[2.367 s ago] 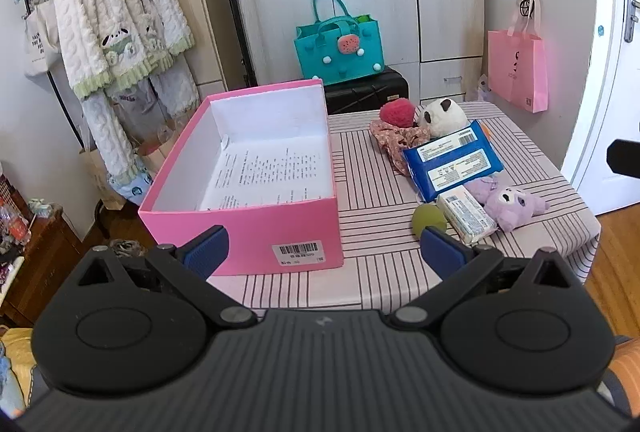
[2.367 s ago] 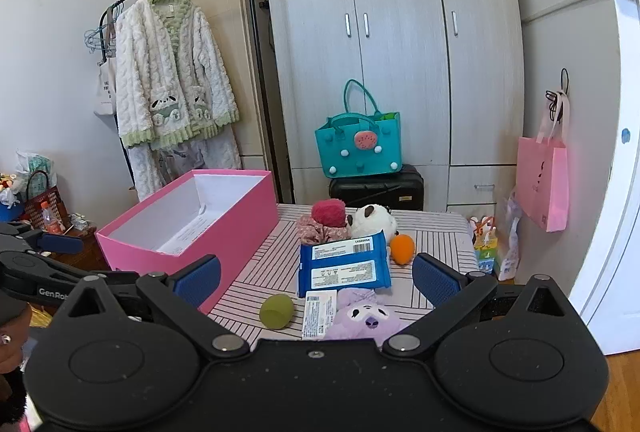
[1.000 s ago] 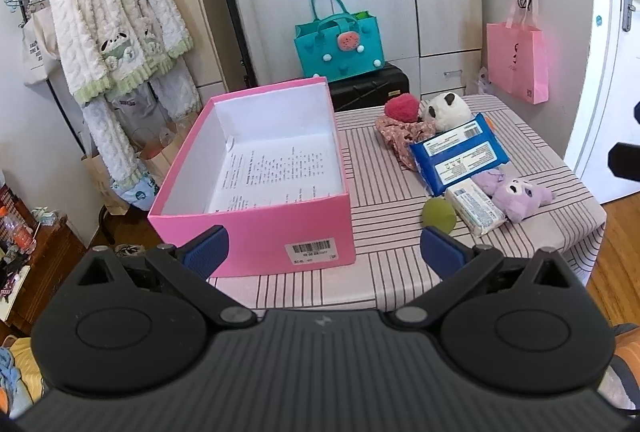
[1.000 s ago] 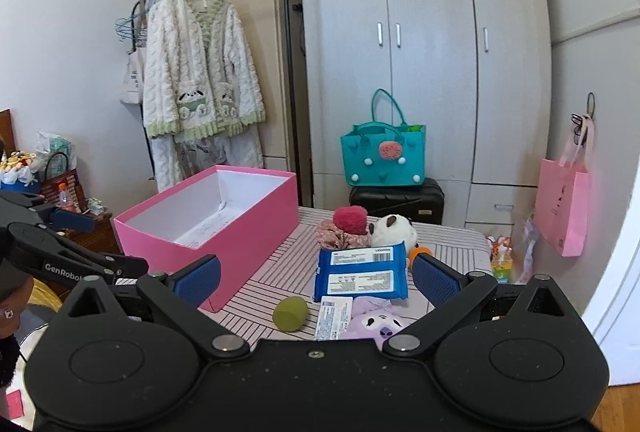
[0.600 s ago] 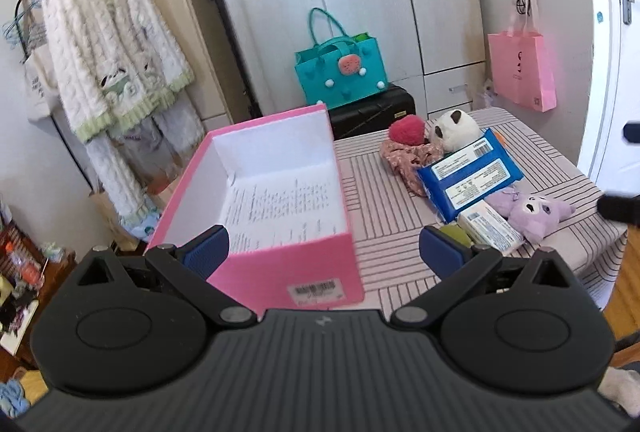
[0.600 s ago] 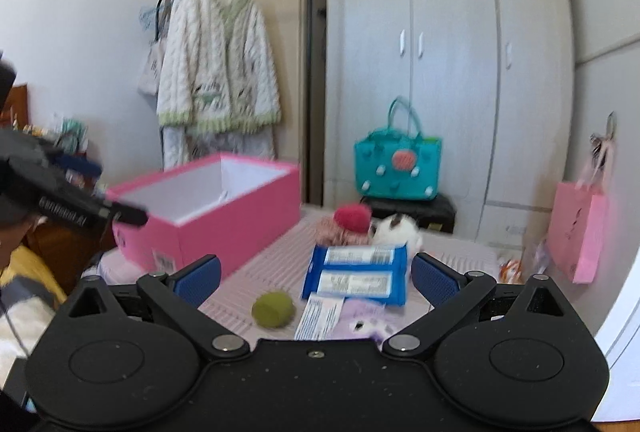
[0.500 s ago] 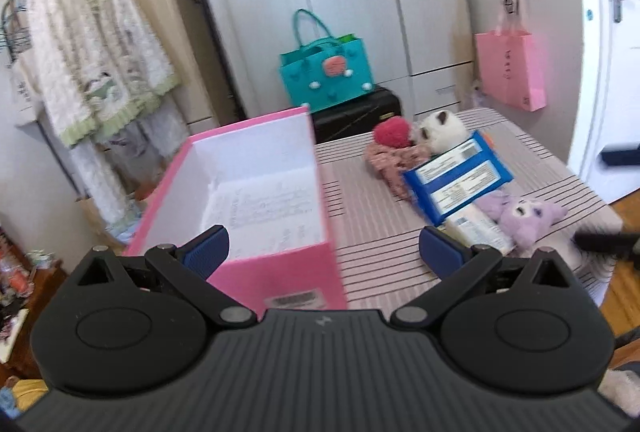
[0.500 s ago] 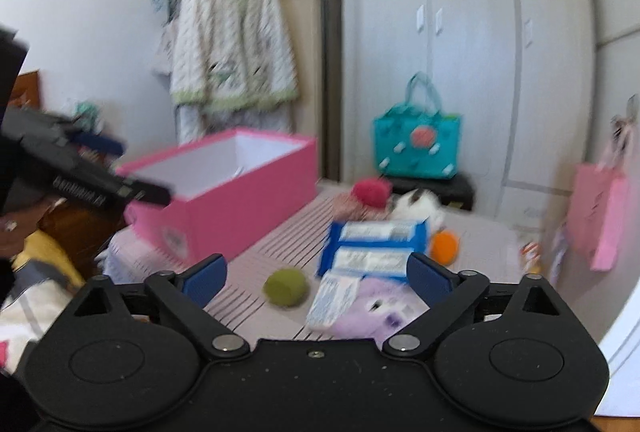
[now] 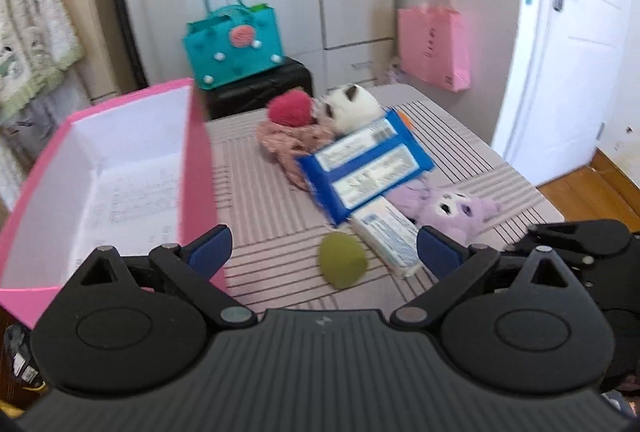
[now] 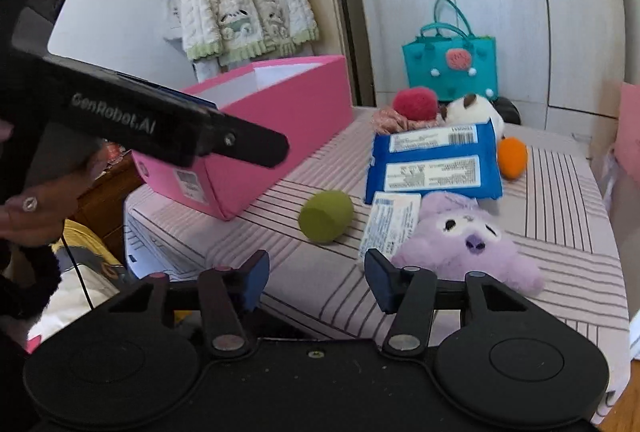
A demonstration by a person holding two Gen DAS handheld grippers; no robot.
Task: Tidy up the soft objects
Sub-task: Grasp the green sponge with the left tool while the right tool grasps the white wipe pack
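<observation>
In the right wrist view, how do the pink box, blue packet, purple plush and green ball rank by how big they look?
Largest to smallest:
pink box
blue packet and purple plush: alike, and the plush lies nearer the camera, so unranked
green ball

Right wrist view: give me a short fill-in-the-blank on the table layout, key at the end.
1. The big open box on the table is ____ in colour.
2. The green ball lies between that box and the ____ plush.
3. The orange ball sits beside the ____ packet.
4. Nothing is between the right gripper jaws, which are ____.

Missing words: pink; purple; blue; closing
</observation>
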